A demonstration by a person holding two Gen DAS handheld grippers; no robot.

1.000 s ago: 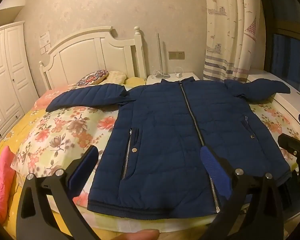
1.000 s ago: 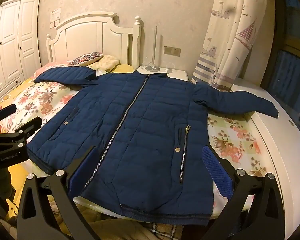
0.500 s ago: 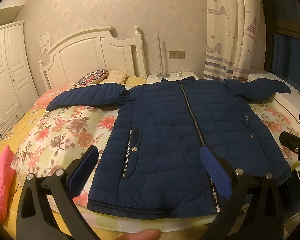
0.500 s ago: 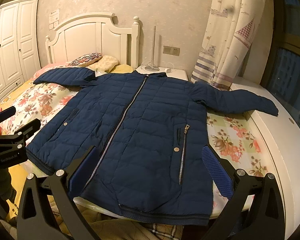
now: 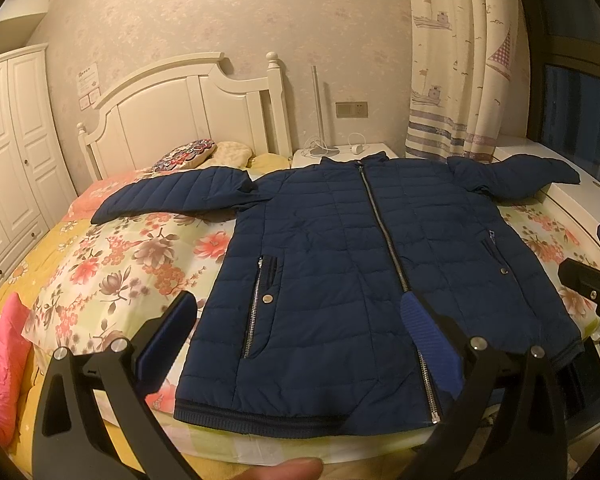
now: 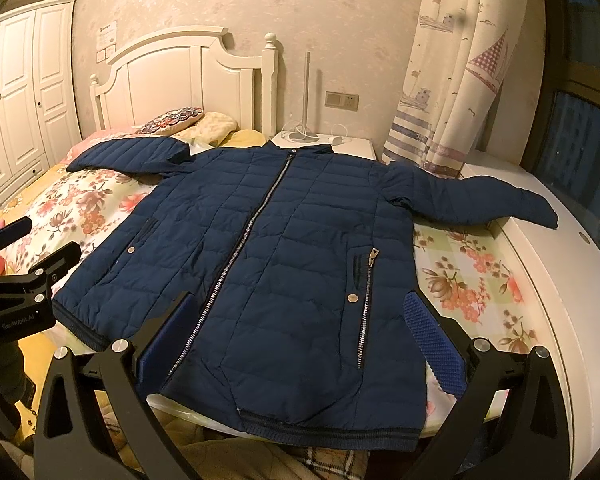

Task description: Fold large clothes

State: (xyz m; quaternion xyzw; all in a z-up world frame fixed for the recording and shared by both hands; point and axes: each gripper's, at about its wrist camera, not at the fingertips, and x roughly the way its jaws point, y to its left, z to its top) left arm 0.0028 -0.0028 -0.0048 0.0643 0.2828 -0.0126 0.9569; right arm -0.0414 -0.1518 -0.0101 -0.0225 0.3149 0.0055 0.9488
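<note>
A navy quilted jacket (image 5: 340,264) lies flat and zipped on the bed, front up, both sleeves spread out sideways; it also shows in the right wrist view (image 6: 276,240). My left gripper (image 5: 296,340) is open and empty, held above the hem near the left pocket. My right gripper (image 6: 300,332) is open and empty, held above the hem near the right pocket. The left gripper's body (image 6: 16,280) shows at the left edge of the right wrist view, and the right gripper's body (image 5: 592,292) at the right edge of the left wrist view.
The bed has a floral sheet (image 5: 112,264) and a white headboard (image 5: 188,108) with pillows (image 5: 196,152). A pink cushion (image 5: 0,364) lies at the left. A nightstand (image 6: 324,144), curtain (image 6: 452,80), white ledge (image 6: 548,280) and wardrobe (image 5: 12,152) surround it.
Both grippers have shifted very slightly; the jacket sits marginally lower in the right wrist view. Nothing was taken hold of or let go.
</note>
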